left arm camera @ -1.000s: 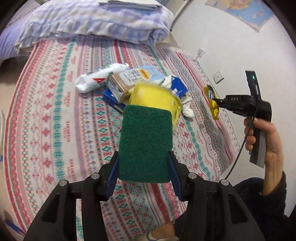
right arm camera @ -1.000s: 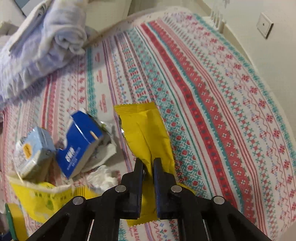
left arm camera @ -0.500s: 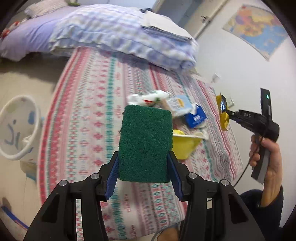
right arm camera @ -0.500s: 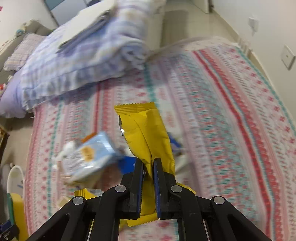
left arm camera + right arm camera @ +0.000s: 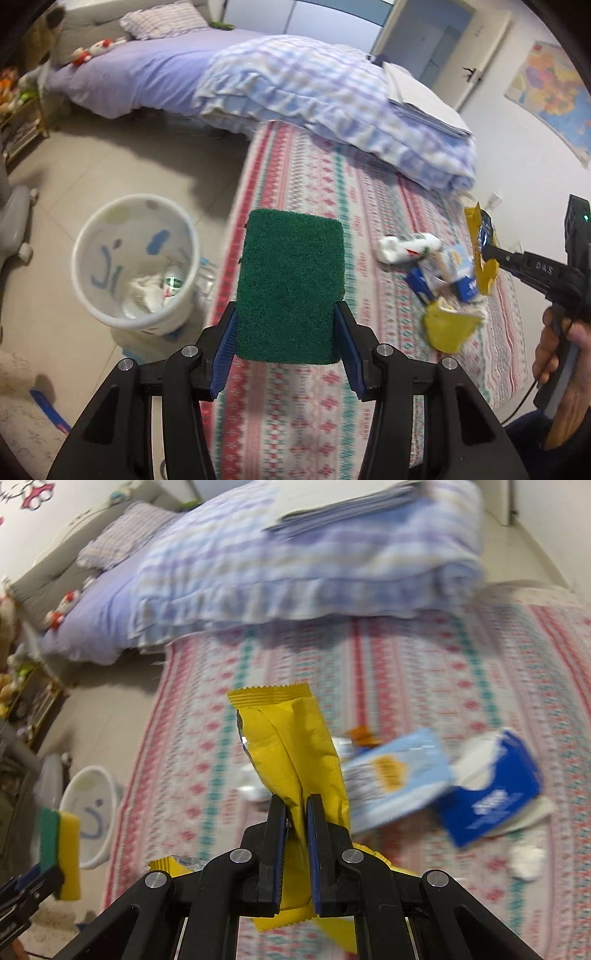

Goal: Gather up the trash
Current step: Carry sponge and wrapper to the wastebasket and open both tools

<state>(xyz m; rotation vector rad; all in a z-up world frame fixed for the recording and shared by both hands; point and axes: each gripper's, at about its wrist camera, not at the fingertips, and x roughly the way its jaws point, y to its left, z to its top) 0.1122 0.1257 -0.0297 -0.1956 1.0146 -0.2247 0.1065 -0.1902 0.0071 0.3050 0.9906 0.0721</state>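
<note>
White plastic bin (image 5: pixel 135 258) on the tiled floor at left, smooth round wall with blue doodles, crumpled white paper already inside. My left gripper (image 5: pixel 286 325) is clamped on a green-faced scouring sponge with yellow foam backing (image 5: pixel 290 286): coarse scrub side toward the camera, blocky, light and squashy, so I judge it holds fine pinched at the lower sides as now. Knitted-pattern red and teal bedspread (image 5: pixel 306 192) is soft and flat. On it, the loose pile: white crumpled tube (image 5: pixel 408 245), pale blue snack pack (image 5: pixel 395 775), torn blue cardboard box (image 5: pixel 487 790), all light, crushable. My right gripper (image 5: pixel 295 805) is nearly closed, pinching a crinkly yellow foil snack wrapper (image 5: pixel 291 746) at mid-length; it looks thin, slick and floppy, so I'd grip it at the fold. It's up in the air above the bedspread, well apart from the bin.
</note>
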